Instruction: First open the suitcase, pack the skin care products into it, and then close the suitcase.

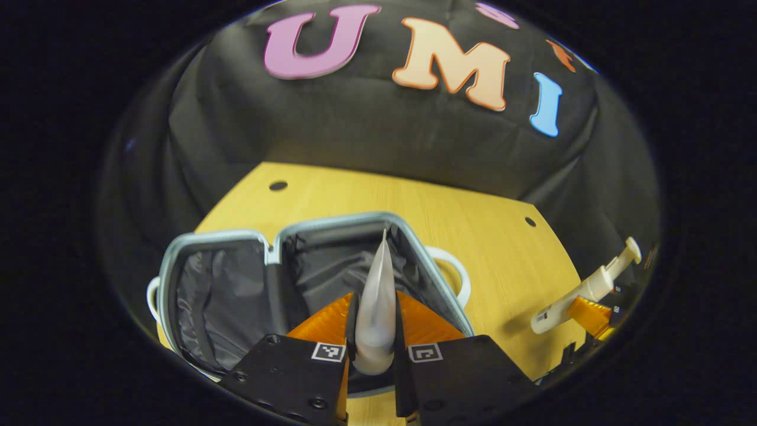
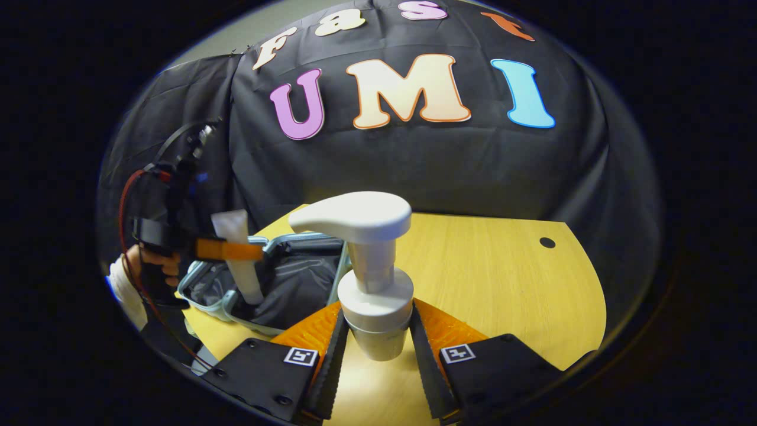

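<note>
The small suitcase (image 1: 207, 235) lies open on the table, with a pale blue rim, black lining and white handles. My left gripper (image 1: 375, 322) is shut on a whitish squeeze tube (image 1: 374, 290), held edge-on above the suitcase's right half. In the right gripper view the same tube (image 2: 239, 260) stands upright in the left gripper (image 2: 236, 249) over the open suitcase (image 2: 295, 284). My right gripper (image 2: 377, 310) is shut on the neck of a white pump bottle (image 2: 372, 290), held above the table to the right of the suitcase. The pump bottle (image 1: 582, 291) also appears tilted at the far right of the left gripper view.
The yellow wooden table (image 1: 426, 201) has small round holes (image 1: 278, 186) near its back edge. Bare tabletop (image 2: 508, 278) stretches right of the suitcase. A hand (image 2: 155, 260) with a white sleeve holds the left gripper, with a red cable trailing from it. Black cloth walls surround the table.
</note>
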`<state>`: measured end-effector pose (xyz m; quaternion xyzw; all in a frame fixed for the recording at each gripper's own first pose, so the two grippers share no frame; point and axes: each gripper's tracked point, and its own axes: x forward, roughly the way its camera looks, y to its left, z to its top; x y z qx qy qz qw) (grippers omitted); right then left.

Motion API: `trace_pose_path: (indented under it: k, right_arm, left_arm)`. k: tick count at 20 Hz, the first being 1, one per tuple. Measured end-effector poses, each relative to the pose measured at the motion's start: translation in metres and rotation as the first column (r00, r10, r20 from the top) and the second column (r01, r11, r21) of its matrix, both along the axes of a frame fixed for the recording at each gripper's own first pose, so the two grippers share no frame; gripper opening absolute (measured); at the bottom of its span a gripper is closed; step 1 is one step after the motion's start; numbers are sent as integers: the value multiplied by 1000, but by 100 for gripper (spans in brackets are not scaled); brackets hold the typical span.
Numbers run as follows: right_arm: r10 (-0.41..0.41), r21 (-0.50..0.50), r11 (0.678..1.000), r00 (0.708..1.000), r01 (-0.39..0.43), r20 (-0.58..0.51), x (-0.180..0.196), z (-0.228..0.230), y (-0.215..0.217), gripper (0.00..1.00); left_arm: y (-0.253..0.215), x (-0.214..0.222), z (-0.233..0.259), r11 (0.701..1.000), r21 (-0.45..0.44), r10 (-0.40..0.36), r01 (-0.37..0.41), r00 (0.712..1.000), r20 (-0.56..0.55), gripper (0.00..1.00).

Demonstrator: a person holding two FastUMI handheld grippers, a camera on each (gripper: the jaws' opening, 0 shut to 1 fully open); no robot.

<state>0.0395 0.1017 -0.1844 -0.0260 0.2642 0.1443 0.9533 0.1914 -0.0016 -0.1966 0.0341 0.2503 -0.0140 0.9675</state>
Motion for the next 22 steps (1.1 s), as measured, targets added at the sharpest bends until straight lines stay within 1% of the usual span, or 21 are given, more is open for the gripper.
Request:
trace_pose_path:
  k: [1, 2, 3, 4, 5, 6, 7, 9, 11, 12, 13, 15, 16, 18, 19, 20, 22]
  right_arm:
    - [12, 8, 1000, 1000, -12, -9, -1, 4, 14, 60]
    - [31, 16, 999, 999, -30, -20, -1, 6, 28, 61]
    - [43, 20, 999, 999, -43, -26, 0, 8, 42, 60]
    - [60, 24, 998, 998, -59, -25, 2, 8, 55, 60]
    - [75, 24, 997, 997, -75, -32, 3, 6, 67, 59]
    - [91, 24, 996, 995, -90, -41, 4, 4, 78, 60]
    - [104, 26, 994, 993, -102, -58, 4, -2, 89, 59]
    - [119, 44, 992, 988, -115, -96, 6, -11, 107, 61]
    - [125, 51, 992, 983, -119, -134, 10, -23, 119, 61]
    - [126, 45, 992, 981, -121, -149, 10, -29, 123, 61]
    - [126, 38, 992, 978, -121, -166, 13, -36, 126, 61]
    - [131, 26, 991, 970, -128, -205, 14, -52, 134, 61]
    - [133, 17, 991, 966, -132, -223, 16, -61, 137, 59]
    - [124, -10, 991, 961, -130, -249, 18, -75, 141, 61]
    - [117, -23, 992, 958, -127, -264, 19, -84, 141, 61]
    - [112, -33, 991, 952, -127, -284, 19, -93, 143, 59]
    - [100, -41, 992, 938, -120, -331, 20, -110, 145, 61]
  left_arm:
    - [4, 2, -13, 1000, -25, -11, 9, 999, -48, 26]
    - [7, 4, -22, 999, -39, -19, 15, 996, -90, 24]
    - [9, 5, -29, 999, -40, -29, 24, 992, -120, 24]
    - [12, 7, -38, 999, -46, -36, 29, 987, -155, 24]
    - [13, 7, -48, 997, -66, -42, 30, 981, -188, 24]
    - [13, 6, -59, 995, -94, -47, 26, 972, -229, 24]
    - [14, 6, -64, 993, -116, -48, 19, 967, -251, 24]
    - [22, 11, -67, 992, -127, -26, -7, 967, -255, 24]
    - [26, 15, -64, 991, -132, -14, -20, 967, -253, 28]
    - [29, 16, -65, 992, -124, -7, -24, 970, -245, 31]
    - [32, 16, -59, 993, -117, -5, -23, 972, -234, 25]
    - [34, 15, -45, 993, -114, -6, -16, 983, -184, 53]
    - [40, 16, -33, 995, -102, 6, -22, 989, -148, 67]
    - [50, 9, -6, 995, -91, 25, -32, 997, -76, 95]
    - [53, 4, 7, 994, -102, 24, -29, 999, -44, 92]
    - [58, -2, 22, 993, -117, 28, -29, 1000, -10, 92]
    - [74, -17, 50, 989, -143, 52, -44, 997, 49, 92]
